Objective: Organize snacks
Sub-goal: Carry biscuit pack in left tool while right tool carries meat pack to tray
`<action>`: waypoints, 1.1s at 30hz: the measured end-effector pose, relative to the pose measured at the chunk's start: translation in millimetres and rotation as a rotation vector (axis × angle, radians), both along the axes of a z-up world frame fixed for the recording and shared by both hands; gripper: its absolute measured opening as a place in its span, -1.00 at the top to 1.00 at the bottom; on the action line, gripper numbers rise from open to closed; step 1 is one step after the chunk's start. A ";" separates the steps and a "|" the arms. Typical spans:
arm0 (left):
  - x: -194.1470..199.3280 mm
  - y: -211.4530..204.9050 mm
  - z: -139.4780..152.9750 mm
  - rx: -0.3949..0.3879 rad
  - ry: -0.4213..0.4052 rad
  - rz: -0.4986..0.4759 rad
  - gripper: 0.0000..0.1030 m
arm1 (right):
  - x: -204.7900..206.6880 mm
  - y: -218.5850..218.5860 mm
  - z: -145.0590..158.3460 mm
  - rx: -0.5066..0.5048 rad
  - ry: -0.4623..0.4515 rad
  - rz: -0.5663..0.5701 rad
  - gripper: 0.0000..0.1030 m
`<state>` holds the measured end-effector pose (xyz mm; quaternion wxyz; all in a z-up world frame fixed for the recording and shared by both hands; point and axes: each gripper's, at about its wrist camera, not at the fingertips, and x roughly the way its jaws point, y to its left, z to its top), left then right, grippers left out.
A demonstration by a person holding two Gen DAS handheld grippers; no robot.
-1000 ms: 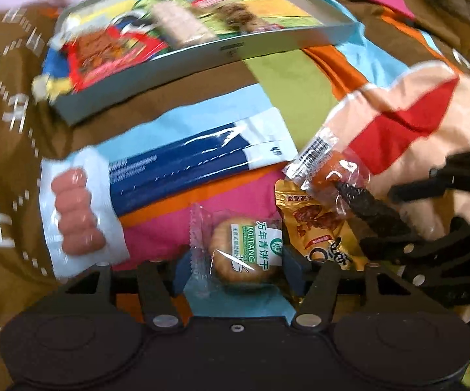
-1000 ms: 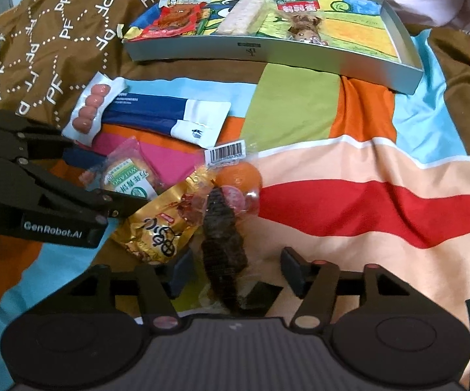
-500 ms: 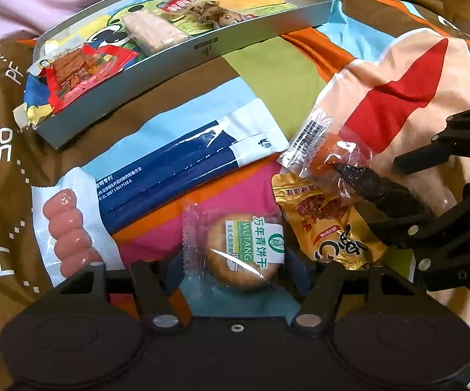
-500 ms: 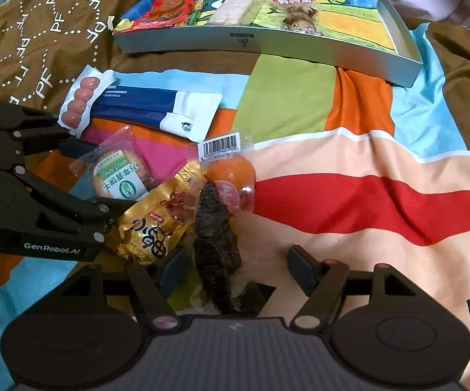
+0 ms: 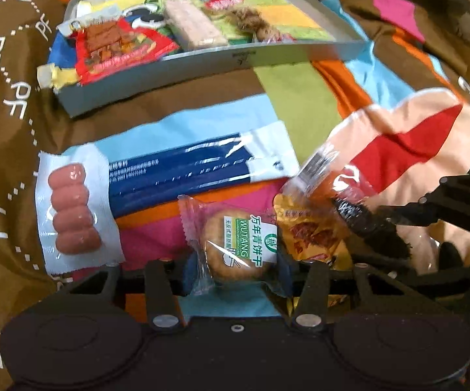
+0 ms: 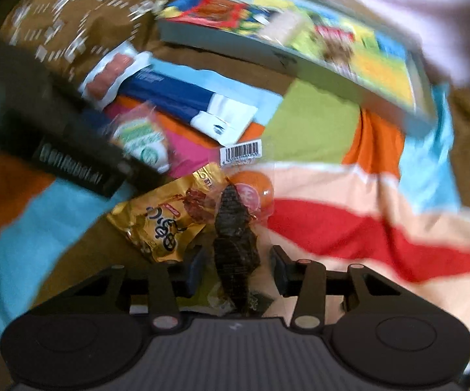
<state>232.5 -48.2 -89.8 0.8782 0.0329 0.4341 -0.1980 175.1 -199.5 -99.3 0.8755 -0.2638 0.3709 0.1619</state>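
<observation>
My left gripper (image 5: 235, 268) is shut on a round biscuit in a clear wrapper with a green label (image 5: 236, 247). My right gripper (image 6: 236, 265) stands with its jaws apart around a dark dried snack in a clear bag (image 6: 235, 234); whether the pads touch it I cannot tell. That bag also holds an orange jelly (image 6: 254, 189) under a barcode label. A gold snack packet (image 6: 160, 218) lies beside it. A grey tray (image 5: 267, 53) at the back holds a red packet (image 5: 117, 49), a pale bar (image 5: 195, 27) and a brown snack.
A long blue-and-white packet with pink sausages (image 5: 72, 211) lies on the colourful bedspread in front of the tray. A brown patterned cover (image 5: 3, 123) lies to the left. The right wrist view is blurred by motion.
The right gripper has tilted and lifted with the dark snack bag, blurring its view. The left gripper still holds the biscuit and has shifted slightly toward the tray.
</observation>
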 end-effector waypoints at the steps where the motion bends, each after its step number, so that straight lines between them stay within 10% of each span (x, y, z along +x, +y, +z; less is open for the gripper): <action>1: -1.7 -0.9 2.2 -0.002 -0.017 -0.004 0.04 | -4.6 5.2 -1.6 -0.059 -0.043 0.024 0.07; 7: -11.8 -4.1 15.3 -0.031 -0.122 -0.024 0.04 | -20.9 20.6 -8.9 -0.295 -0.254 0.110 0.07; 25: -13.5 7.7 58.1 -0.127 -0.402 0.092 0.03 | -24.2 20.6 10.7 -0.306 -0.564 0.054 0.08; 33: 24.9 21.0 88.8 -0.227 -0.506 0.210 0.02 | 13.3 9.8 40.4 -0.150 -0.641 -0.097 0.07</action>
